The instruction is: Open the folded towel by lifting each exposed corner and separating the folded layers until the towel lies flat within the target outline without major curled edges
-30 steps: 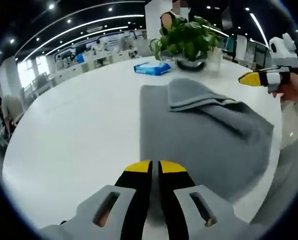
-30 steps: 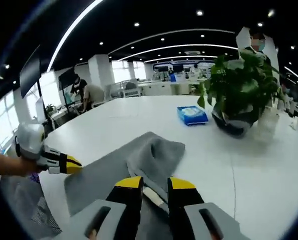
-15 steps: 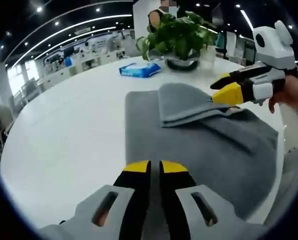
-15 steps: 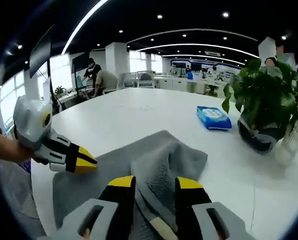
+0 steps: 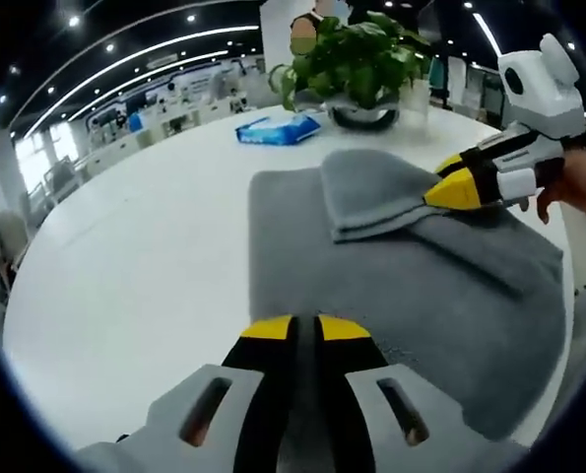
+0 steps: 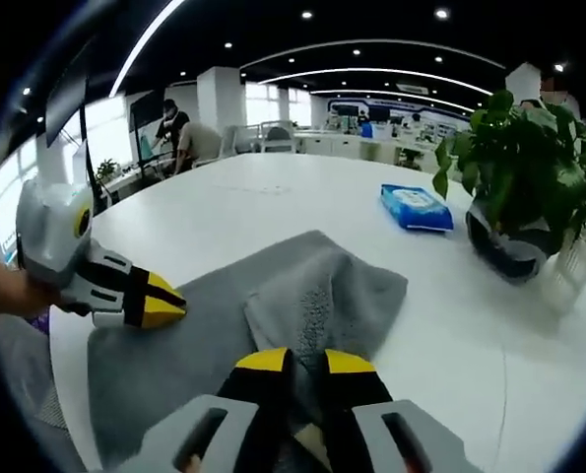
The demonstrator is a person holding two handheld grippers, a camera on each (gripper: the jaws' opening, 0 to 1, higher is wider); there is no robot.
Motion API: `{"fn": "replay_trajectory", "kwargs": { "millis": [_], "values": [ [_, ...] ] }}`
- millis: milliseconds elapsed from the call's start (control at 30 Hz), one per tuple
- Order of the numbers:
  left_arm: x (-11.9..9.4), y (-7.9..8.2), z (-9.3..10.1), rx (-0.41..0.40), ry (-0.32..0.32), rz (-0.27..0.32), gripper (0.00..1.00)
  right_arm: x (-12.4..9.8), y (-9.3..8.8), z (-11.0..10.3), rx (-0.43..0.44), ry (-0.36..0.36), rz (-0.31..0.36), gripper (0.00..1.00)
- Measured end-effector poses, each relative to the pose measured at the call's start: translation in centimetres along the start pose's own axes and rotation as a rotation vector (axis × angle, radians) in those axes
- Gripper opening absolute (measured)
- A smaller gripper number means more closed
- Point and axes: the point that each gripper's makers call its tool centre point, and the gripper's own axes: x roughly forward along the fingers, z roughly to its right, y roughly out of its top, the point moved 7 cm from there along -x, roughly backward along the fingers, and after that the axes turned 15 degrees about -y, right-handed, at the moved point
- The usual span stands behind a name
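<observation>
A grey towel (image 5: 421,286) lies on a white round table (image 5: 125,266), with a folded flap (image 5: 371,187) doubled over its far part. My left gripper (image 5: 305,328) is shut, its tips over the towel's near left edge; whether cloth is pinched is unclear. In the right gripper view it comes in from the left as the left gripper (image 6: 174,301), tips at the towel (image 6: 174,355) border. My right gripper (image 6: 305,363) is shut on the edge of the flap (image 6: 322,291). The left gripper view shows that right gripper (image 5: 440,192) at the flap's right side.
A potted plant (image 5: 361,59) (image 6: 514,187) and a blue packet (image 5: 278,128) (image 6: 416,205) stand on the table (image 6: 273,197) beyond the towel. A clear cup (image 6: 573,276) sits by the plant. A hand (image 5: 578,187) holds the right gripper. People sit at desks (image 6: 189,138) far behind.
My right gripper came in to the flap's edge with its jaws apart and has closed on it. The left gripper stayed shut at the towel's near edge.
</observation>
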Motion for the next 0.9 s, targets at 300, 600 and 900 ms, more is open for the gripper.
{"fn": "replay_trajectory", "kwargs": {
  "millis": [300,600,900],
  "values": [
    [-1.2,-0.8,-0.6,-0.018,0.051,0.009,0.05,-1.2,-0.3,2.5,0.033,-0.073,0.005,0.05],
    [-2.7,-2.0,-1.6,-0.050,0.100,0.023,0.05,-1.5,-1.1,4.2,0.067,-0.123,-0.009,0.04],
    [-4.8,-3.4,-3.3,-0.092,0.171,0.029,0.05,-0.6,-1.2,4.5,0.092,-0.142,-0.023,0.04]
  ]
}}
